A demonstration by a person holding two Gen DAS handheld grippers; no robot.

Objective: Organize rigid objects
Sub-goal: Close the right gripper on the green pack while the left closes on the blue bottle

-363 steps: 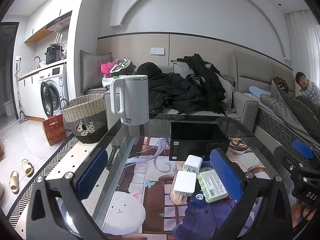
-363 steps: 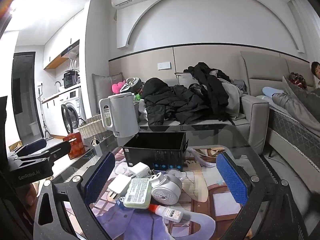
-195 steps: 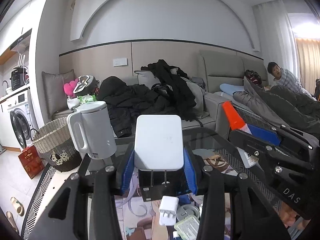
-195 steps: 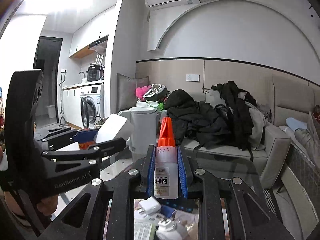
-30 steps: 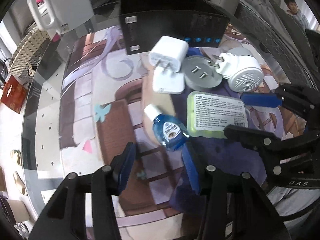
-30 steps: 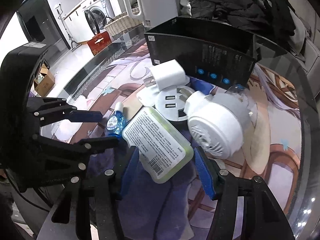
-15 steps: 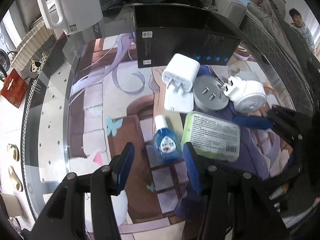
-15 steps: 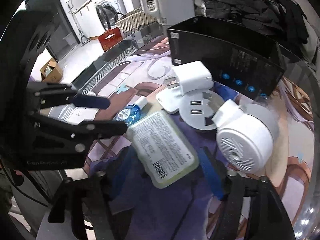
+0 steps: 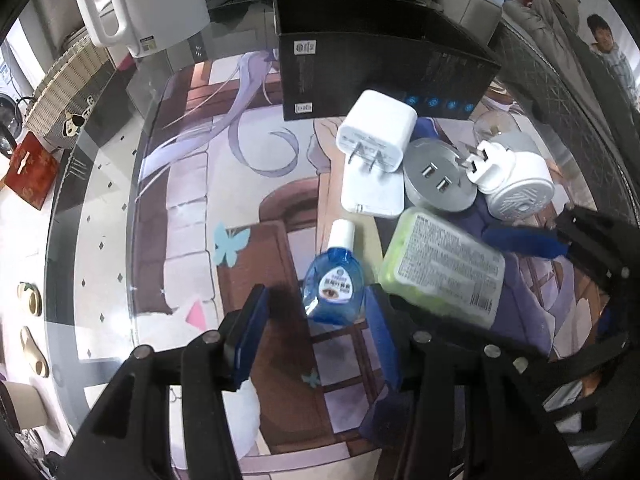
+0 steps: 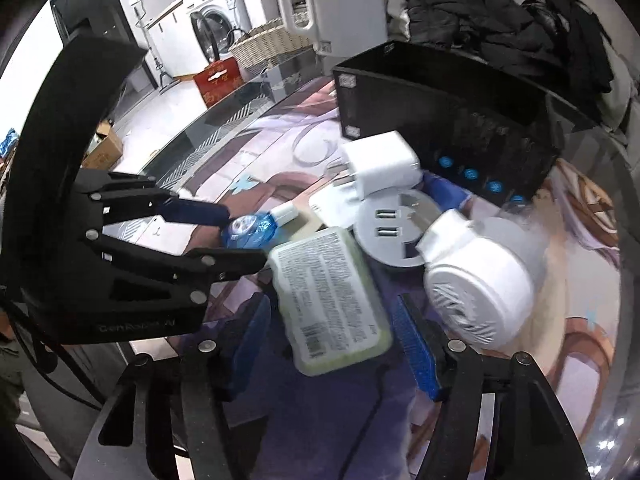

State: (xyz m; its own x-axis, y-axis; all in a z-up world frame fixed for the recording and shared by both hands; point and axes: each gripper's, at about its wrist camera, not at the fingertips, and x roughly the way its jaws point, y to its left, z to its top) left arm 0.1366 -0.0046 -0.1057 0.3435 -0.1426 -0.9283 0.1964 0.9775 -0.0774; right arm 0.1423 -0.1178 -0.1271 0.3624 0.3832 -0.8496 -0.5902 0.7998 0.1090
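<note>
On the glass table lie a small blue eye-drop bottle (image 9: 334,282) with a white cap, a green flat case (image 9: 442,266), a white charger (image 9: 376,133), a flat white adapter (image 9: 374,196), a grey round USB hub (image 9: 436,180) and a round white plug (image 9: 516,188). My left gripper (image 9: 316,332) is open, its jaws on either side of the blue bottle's base. My right gripper (image 10: 332,340) is open around the near end of the green case (image 10: 332,300). The blue bottle (image 10: 250,230) sits between the left gripper's fingers (image 10: 192,210) in the right wrist view.
An open black box (image 9: 380,52) stands behind the pile. A white kettle (image 9: 140,4) stands at the table's far left corner. A wicker basket (image 9: 60,92) and red box (image 9: 30,168) sit on the floor to the left. A sofa with dark clothes is behind.
Both grippers have moved down and forward over the pile. The left jaws now flank the blue bottle and the right jaws flank the green case. Both stay open.
</note>
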